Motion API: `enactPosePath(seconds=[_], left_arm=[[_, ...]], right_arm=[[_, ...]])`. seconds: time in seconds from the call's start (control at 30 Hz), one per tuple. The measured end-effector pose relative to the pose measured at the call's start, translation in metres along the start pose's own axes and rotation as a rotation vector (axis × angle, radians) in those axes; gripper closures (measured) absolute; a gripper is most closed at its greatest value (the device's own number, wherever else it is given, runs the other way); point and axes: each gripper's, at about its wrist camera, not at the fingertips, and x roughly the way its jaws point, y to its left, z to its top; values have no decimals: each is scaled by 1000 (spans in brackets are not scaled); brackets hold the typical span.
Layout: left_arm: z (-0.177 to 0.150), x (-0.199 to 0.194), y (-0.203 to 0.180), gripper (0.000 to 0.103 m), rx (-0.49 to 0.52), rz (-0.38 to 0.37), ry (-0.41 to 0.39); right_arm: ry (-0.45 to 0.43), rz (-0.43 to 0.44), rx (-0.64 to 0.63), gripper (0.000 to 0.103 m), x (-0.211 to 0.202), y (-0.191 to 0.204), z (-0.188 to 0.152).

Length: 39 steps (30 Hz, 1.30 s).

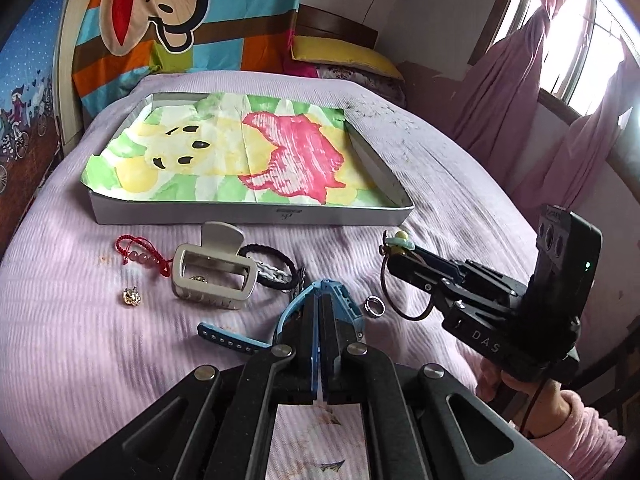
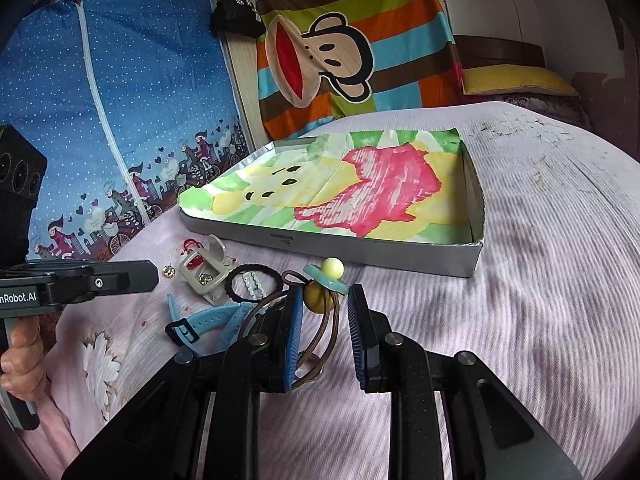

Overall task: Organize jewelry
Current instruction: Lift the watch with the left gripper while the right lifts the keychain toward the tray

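My right gripper point(image 2: 324, 300) is shut on a brown hair tie with yellow and teal beads point(image 2: 320, 288), whose loop hangs free above the bed; the left wrist view shows the same right gripper point(image 1: 394, 258) with the hair tie point(image 1: 400, 240). My left gripper point(image 1: 320, 292) is shut, its tips over a blue watch strap point(image 1: 232, 338). Whether they pinch the strap I cannot tell. In the right wrist view the left gripper point(image 2: 154, 276) sits above and left of the strap point(image 2: 212, 316). A silver tray point(image 1: 256, 216) lined with a painted paper lies beyond.
On the lilac bedspread lie a silver claw clip point(image 1: 212, 276), black hair ties point(image 1: 276, 264), a red cord bracelet point(image 1: 136, 256), a gold charm point(image 1: 131, 295) and a small ring point(image 1: 374, 306). Pillows point(image 1: 344, 54) and a striped monkey blanket point(image 1: 180, 20) lie behind; a window is on the right.
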Motion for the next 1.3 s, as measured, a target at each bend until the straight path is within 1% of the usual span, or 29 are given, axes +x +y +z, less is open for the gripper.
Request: enactPosePath(seconds=[0.27,0.57,0.7,0.9,1.13,1.3], left_arm=[[-7,33,9,102,40,23,114],[2,44,6,102,131,38,179],[1,42,3,102,169,53,182],[-4,36,2,102,190,55,172],[-8,25,-3,101,235,70,135],[-7,26,-2,100,239,78,131]], right_arm=[[15,-3,-1,83,6,-2,-6],[21,0,0,83,12,-2,-5],[22,1,7,83,14,-4,-6],[27,3,14,83,18,-9,-8],[32,9,14,83,20,-9,-9],[34,11,12,83,21,-8,-10]])
